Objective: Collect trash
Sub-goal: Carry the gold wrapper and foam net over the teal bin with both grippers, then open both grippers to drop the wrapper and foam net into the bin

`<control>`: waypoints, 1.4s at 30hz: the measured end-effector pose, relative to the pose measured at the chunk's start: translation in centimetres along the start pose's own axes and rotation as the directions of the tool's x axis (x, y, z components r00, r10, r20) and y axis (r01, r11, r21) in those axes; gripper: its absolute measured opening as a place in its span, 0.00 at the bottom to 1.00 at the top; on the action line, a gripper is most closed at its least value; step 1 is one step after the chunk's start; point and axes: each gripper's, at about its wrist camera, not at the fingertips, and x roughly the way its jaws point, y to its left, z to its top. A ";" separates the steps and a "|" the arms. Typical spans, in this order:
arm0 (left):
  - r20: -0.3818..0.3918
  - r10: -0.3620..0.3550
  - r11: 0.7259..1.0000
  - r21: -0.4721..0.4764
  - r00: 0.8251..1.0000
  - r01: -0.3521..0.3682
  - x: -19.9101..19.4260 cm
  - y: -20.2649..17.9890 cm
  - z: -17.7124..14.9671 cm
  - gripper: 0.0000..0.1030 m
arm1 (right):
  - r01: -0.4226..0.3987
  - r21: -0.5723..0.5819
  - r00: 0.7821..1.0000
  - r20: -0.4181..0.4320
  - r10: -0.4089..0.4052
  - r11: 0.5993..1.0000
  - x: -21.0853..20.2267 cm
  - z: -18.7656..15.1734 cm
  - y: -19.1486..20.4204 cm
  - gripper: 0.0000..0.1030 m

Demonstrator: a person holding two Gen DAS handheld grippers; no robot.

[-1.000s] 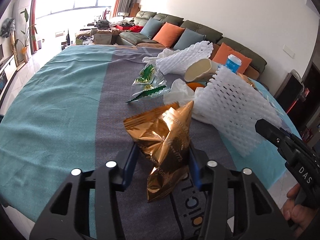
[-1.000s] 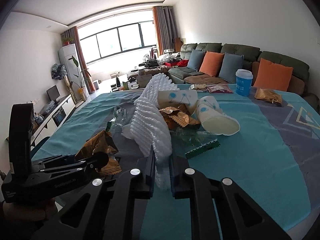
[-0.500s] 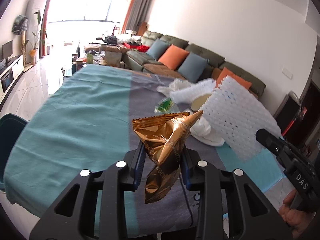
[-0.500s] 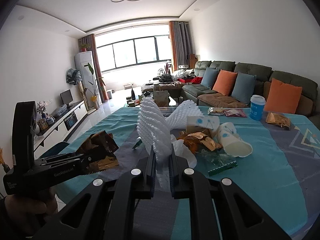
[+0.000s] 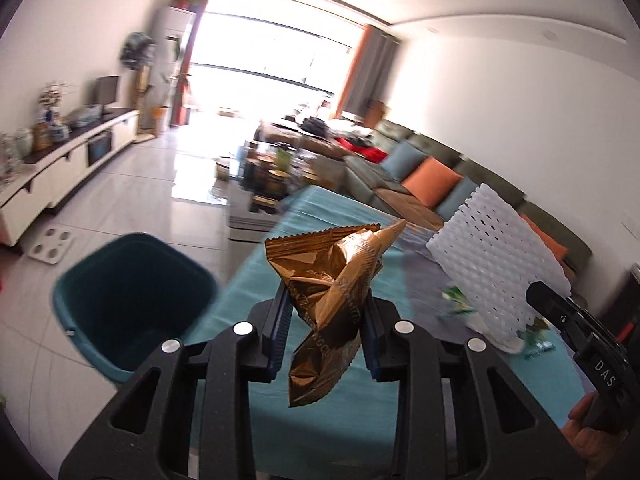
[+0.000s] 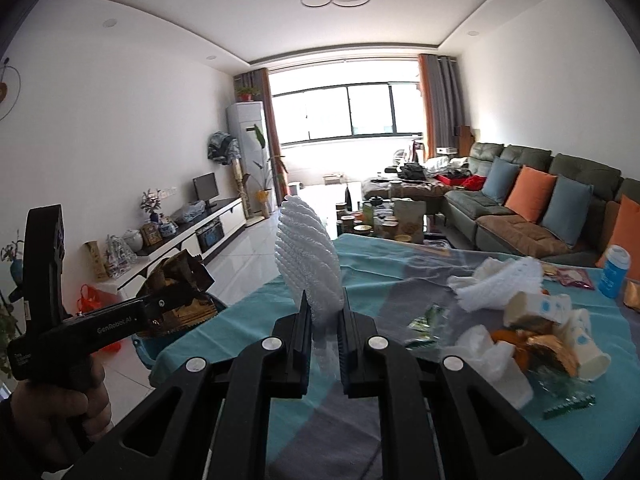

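Note:
My left gripper (image 5: 324, 312) is shut on a crumpled gold snack wrapper (image 5: 332, 280) and holds it in the air near the table's left edge. A dark teal trash bin (image 5: 132, 300) stands open on the floor, below and to the left. My right gripper (image 6: 325, 320) is shut on a white foam fruit net (image 6: 308, 264), held upright above the table. The net also shows in the left wrist view (image 5: 496, 264). The left gripper with the wrapper shows in the right wrist view (image 6: 176, 300).
The table has a teal and grey cloth (image 6: 384, 280). Paper cups (image 6: 560, 320), another foam net (image 6: 500, 280), tissues and green wrappers (image 6: 424, 320) lie at its right. A blue cup (image 6: 614, 270) stands far right. A sofa (image 6: 520, 200) is behind.
Both grippers have lifted and swung left with their loads, away from the trash pile. The teal bin has come fully into the left wrist view.

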 end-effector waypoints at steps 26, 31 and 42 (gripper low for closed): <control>-0.167 0.294 0.917 -0.228 0.941 -0.327 7.8 22.3 1.6 0.31 | -0.322 -0.075 0.849 -0.463 0.253 0.944 24.4 0.5 18.5 0.10; -0.219 0.299 0.908 -0.233 0.929 -0.348 10.2 24.4 0.2 0.36 | -0.320 -0.089 0.816 -0.531 0.227 0.943 26.1 -0.9 19.6 0.13; -0.224 0.286 0.916 -0.220 0.931 -0.335 10.4 22.6 -0.4 0.64 | -0.304 -0.072 0.815 -0.536 0.220 0.950 25.9 -1.0 19.2 0.37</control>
